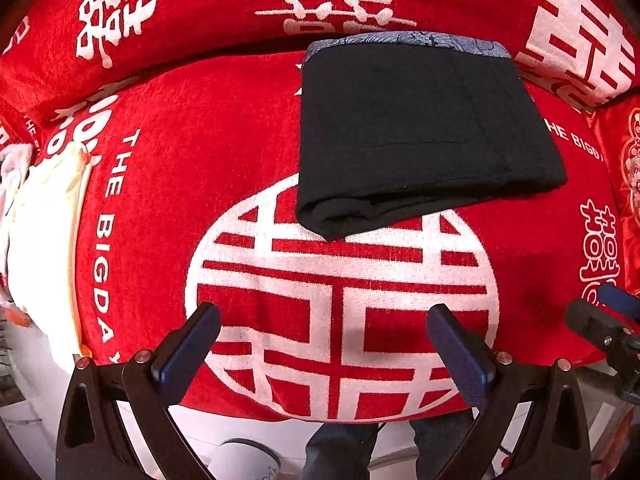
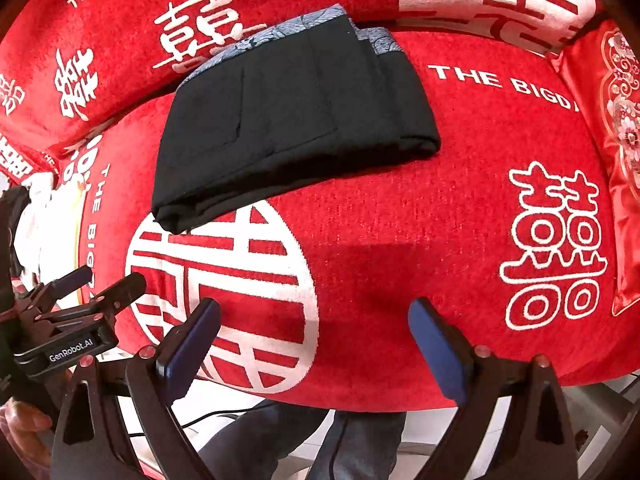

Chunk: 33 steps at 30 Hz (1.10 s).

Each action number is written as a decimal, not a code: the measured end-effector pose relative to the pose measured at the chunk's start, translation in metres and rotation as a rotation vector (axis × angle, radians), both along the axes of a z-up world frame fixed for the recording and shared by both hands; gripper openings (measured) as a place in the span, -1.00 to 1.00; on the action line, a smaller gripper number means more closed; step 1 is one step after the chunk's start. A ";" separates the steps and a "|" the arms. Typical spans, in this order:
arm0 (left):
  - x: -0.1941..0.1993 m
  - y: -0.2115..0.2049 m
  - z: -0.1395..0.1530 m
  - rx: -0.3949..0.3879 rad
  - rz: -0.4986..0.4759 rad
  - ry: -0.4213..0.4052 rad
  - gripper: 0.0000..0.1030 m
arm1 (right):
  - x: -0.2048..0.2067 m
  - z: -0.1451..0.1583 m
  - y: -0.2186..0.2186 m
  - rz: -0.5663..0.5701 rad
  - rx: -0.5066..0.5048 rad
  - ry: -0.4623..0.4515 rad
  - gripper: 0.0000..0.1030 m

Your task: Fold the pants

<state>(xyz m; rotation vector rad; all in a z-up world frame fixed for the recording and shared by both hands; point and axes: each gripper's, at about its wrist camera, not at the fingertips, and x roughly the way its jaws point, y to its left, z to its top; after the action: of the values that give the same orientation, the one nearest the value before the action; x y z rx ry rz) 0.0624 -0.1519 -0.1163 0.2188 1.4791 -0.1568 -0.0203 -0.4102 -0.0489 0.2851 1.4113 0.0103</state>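
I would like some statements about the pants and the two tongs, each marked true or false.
1. The black pants lie folded on the red cover. True.
2. The left tongs grip the pants. False: they are open, apart from the pants.
3. The right tongs are open and hold nothing. True.
4. The pants lie spread out flat at full length. False: they form a compact folded bundle.
5. A blue-grey patterned band shows at the pants' far edge. True.
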 end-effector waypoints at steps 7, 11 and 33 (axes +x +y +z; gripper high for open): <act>0.002 -0.004 -0.017 0.022 -0.012 0.033 1.00 | 0.004 -0.010 -0.007 -0.016 0.024 0.008 0.86; 0.007 -0.008 -0.028 -0.004 0.015 0.068 1.00 | 0.010 -0.027 -0.015 -0.004 0.036 0.034 0.86; 0.166 0.019 -0.088 -0.361 0.067 0.095 1.00 | 0.163 -0.085 -0.157 0.019 0.530 0.000 0.86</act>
<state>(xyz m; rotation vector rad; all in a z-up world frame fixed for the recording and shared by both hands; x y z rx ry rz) 0.2282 -0.1326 -0.2040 -0.1312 1.5217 -0.3796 0.1422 -0.5671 -0.1343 0.7084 1.3942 0.4039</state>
